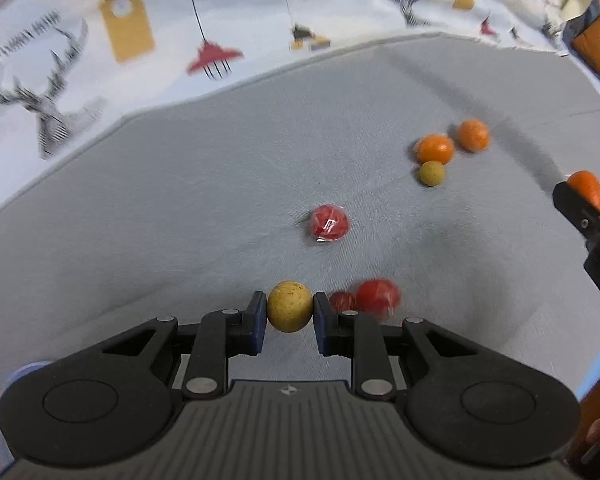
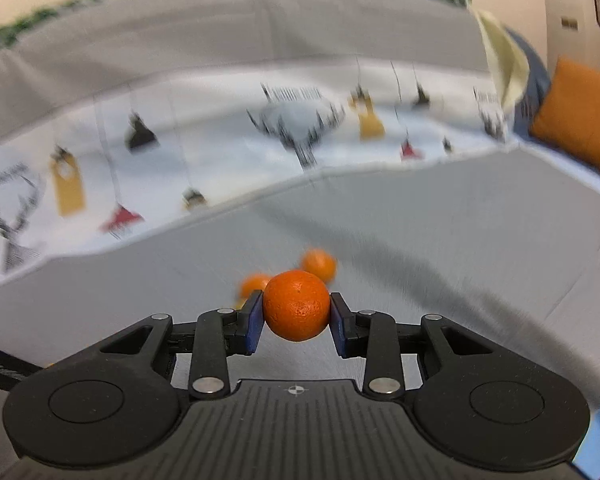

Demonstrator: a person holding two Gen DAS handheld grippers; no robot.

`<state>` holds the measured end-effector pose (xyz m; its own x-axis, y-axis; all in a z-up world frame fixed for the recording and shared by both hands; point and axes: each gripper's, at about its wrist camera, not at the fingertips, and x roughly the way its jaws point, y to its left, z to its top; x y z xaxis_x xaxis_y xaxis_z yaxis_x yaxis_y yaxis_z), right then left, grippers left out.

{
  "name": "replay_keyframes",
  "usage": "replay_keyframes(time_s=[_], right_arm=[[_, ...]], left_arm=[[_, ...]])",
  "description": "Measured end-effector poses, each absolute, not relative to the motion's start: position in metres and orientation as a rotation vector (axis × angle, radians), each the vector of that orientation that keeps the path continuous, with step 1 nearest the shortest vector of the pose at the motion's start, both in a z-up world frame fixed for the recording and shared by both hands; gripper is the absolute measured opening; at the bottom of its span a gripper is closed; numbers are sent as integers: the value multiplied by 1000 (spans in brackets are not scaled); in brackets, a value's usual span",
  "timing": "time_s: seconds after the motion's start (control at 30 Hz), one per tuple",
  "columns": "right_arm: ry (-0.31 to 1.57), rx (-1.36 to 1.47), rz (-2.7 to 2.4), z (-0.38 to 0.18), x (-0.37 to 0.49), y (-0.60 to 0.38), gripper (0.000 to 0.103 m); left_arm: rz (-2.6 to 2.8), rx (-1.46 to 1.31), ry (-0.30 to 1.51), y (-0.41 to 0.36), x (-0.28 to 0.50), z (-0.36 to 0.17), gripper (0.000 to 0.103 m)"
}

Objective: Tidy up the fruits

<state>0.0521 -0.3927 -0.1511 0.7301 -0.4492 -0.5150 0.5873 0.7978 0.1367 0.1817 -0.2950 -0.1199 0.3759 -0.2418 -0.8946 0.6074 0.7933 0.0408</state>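
Observation:
My left gripper (image 1: 290, 307) is shut on a yellow speckled fruit (image 1: 290, 304) above the grey cloth (image 1: 180, 220). Two red fruits (image 1: 376, 295) lie just beyond its right finger, and a third red fruit (image 1: 329, 224) lies further out. Two oranges (image 1: 435, 148) and a small yellow-green fruit (image 1: 432, 173) cluster at the right. My right gripper (image 2: 297, 312) is shut on an orange (image 2: 297, 305), held above the cloth; it also shows at the right edge of the left wrist view (image 1: 586, 190). Two oranges (image 2: 320, 265) lie beyond it.
A white cloth printed with deer and tags (image 1: 120, 40) lies behind the grey cloth. An orange cushion (image 2: 580, 120) sits at the far right. A grey backrest (image 2: 220, 40) rises behind.

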Motion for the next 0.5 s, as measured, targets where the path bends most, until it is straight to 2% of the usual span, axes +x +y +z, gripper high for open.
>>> replay_keyframes(time_s=[0.2, 0.5], right_arm=[[428, 258, -477, -105, 0, -335, 36], [472, 228, -250, -59, -67, -249, 36]], left_arm=[[-576, 342, 1012, -236, 138, -64, 27], [-530, 267, 992, -130, 68, -11, 27]])
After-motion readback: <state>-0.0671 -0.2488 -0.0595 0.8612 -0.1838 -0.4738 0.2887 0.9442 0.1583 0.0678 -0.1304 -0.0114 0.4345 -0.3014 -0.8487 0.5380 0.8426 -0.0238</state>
